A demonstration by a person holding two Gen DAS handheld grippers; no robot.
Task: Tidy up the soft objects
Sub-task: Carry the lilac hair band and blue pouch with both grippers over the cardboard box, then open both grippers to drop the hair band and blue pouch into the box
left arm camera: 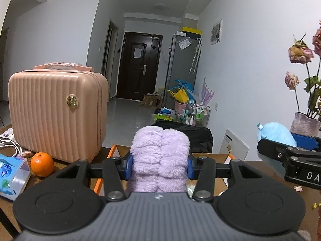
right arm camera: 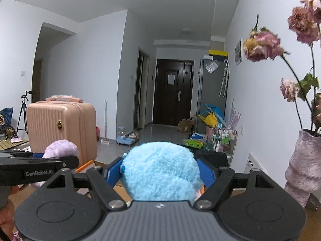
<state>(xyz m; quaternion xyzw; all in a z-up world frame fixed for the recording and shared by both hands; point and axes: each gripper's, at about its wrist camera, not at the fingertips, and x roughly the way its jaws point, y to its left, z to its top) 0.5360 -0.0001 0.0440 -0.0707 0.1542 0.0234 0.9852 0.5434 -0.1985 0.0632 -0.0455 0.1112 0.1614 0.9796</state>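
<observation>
The blue fingers of the left gripper pinch a lilac plush toy, ribbed and shaggy, above an open cardboard box. The right gripper squeezes a round, fluffy light-blue plush toy.

Lilac plush and blue plush, both claw-held.

White walls and a pale tiled floor lead to a dark door. A grey fridge stands beside it on the right. A ceiling lamp hangs unlit.
</observation>
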